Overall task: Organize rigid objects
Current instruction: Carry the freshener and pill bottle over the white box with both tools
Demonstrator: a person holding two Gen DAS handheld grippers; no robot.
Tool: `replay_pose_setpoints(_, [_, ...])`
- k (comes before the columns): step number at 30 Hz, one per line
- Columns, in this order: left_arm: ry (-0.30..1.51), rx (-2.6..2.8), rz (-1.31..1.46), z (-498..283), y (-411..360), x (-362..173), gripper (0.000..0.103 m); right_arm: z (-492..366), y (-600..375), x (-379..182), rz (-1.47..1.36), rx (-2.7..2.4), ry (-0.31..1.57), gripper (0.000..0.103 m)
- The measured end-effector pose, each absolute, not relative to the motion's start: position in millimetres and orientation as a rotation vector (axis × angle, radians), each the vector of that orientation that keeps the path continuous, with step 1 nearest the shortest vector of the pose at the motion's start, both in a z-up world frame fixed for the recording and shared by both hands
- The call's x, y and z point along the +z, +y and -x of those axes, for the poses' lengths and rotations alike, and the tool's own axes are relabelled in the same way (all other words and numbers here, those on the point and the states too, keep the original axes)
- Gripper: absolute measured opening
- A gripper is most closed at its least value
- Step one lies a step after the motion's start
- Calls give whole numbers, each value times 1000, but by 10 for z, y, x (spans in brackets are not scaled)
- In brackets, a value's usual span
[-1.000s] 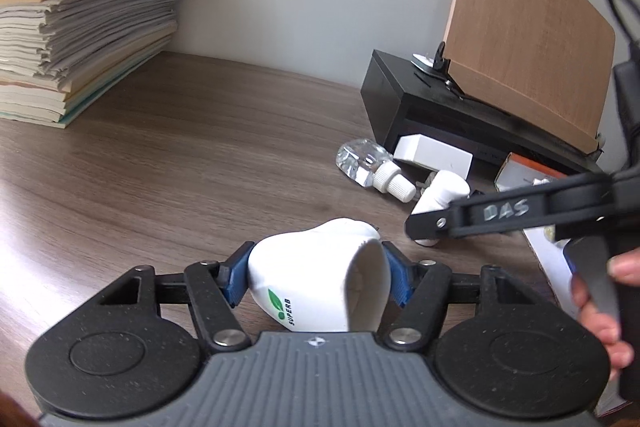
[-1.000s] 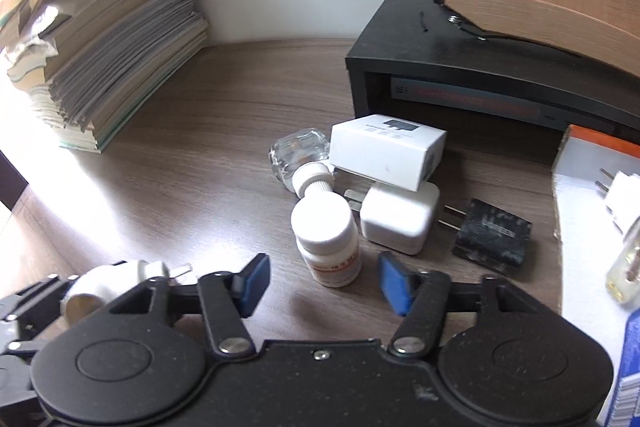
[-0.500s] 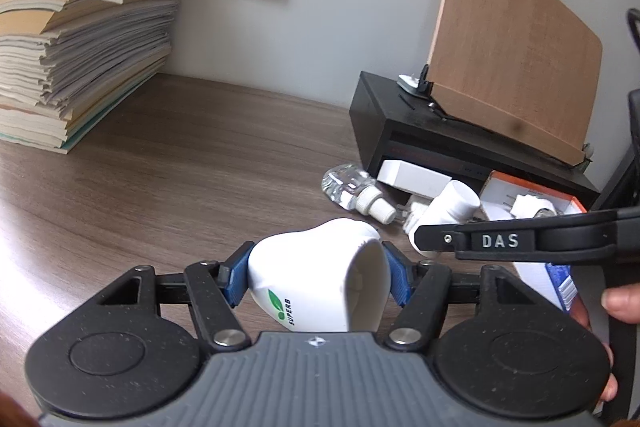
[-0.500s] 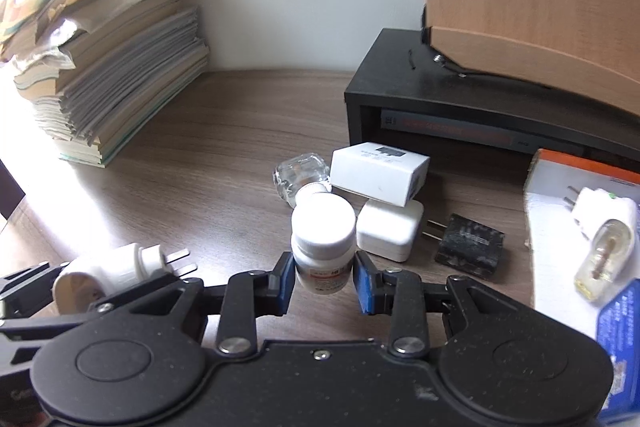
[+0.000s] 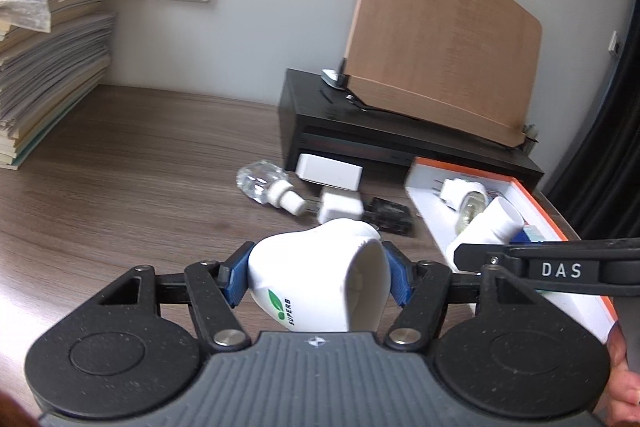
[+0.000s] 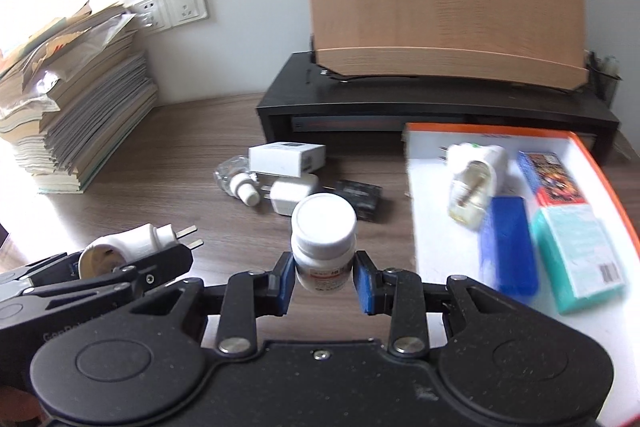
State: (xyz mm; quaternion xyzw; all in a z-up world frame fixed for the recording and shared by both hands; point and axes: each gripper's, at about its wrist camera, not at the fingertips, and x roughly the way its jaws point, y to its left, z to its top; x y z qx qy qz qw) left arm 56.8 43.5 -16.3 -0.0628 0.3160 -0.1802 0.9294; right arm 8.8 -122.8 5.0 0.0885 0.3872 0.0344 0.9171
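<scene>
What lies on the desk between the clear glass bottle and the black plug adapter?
A white charger cube lies between the clear glass bottle and the black plug adapter. The right wrist view shows it best; the left wrist view shows it too.

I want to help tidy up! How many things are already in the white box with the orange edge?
4. White plug-in device at the back-left, flat blue case before it, red-and-blue printed carton back-right, teal carton front-right. The white box's near corner is hidden.

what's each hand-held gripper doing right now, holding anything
Left hand-held gripper: closed on the white plug-in device.
Right hand-held gripper: closed on the white pill bottle.
</scene>
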Motion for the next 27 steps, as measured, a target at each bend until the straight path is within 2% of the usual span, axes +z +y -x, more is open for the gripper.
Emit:
replay_pose_setpoints(12, [626, -433, 121, -155, -393, 67, 66, 538, -2198, 208, -204, 18, 758, 40])
replay_pose_setpoints(27, [644, -501, 109, 210, -1487, 83, 66, 1050, -3309, 195, -222, -34, 740, 40])
